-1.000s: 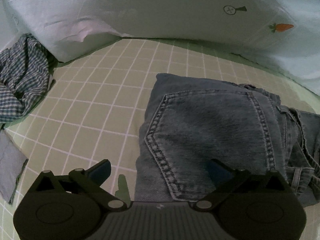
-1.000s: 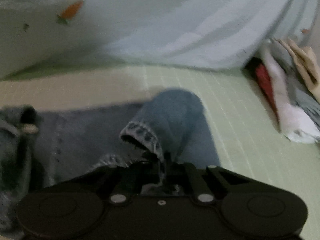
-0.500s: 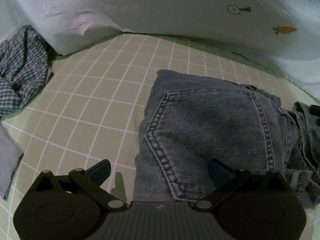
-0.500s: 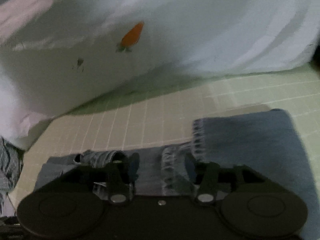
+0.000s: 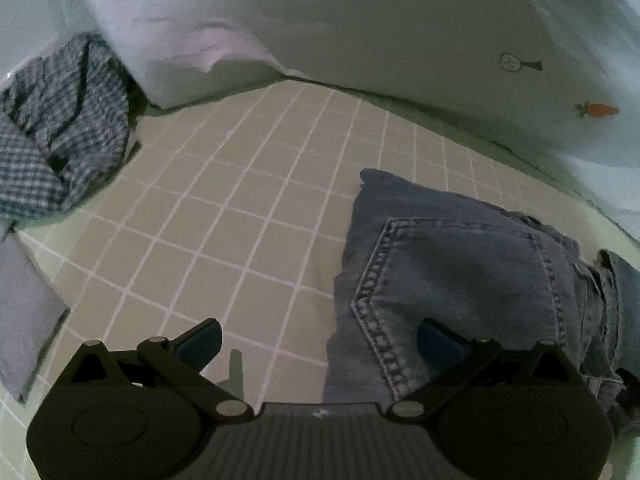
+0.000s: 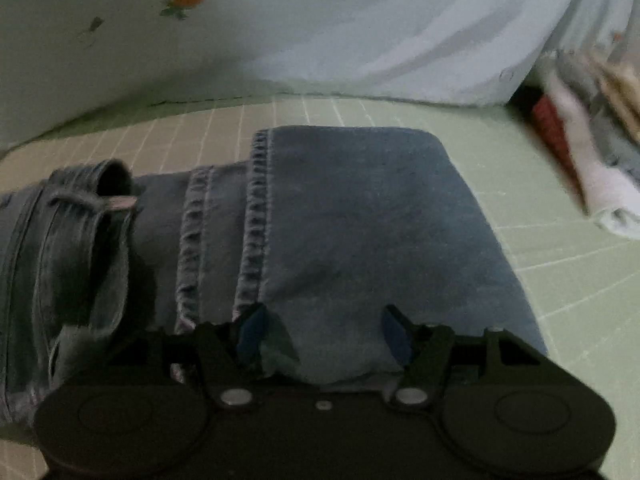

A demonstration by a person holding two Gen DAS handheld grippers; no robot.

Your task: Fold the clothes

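Observation:
A pair of blue jeans (image 5: 472, 280) lies folded on the green checked sheet (image 5: 248, 208), back pocket up. My left gripper (image 5: 320, 338) hovers open at the jeans' left edge, its right finger over the pocket stitching, nothing pinched. In the right wrist view the folded leg end (image 6: 360, 216) lies flat over the jeans, hems to the left, waistband (image 6: 80, 216) further left. My right gripper (image 6: 324, 330) is over the near edge of that fold. Its jaws are opening and the denim bulges between the blue pads without being pressed.
A pale quilt with carrot prints (image 5: 440, 40) is heaped along the far side. A crumpled plaid shirt (image 5: 60, 136) lies at the left and a grey folded piece (image 5: 24, 312) near it. More clothes (image 6: 592, 152) are piled at the right.
My right gripper let go of the jeans leg it was shut on and opened; the leg now lies folded flat. The left gripper shifted left, so the jeans sit further right in its view.

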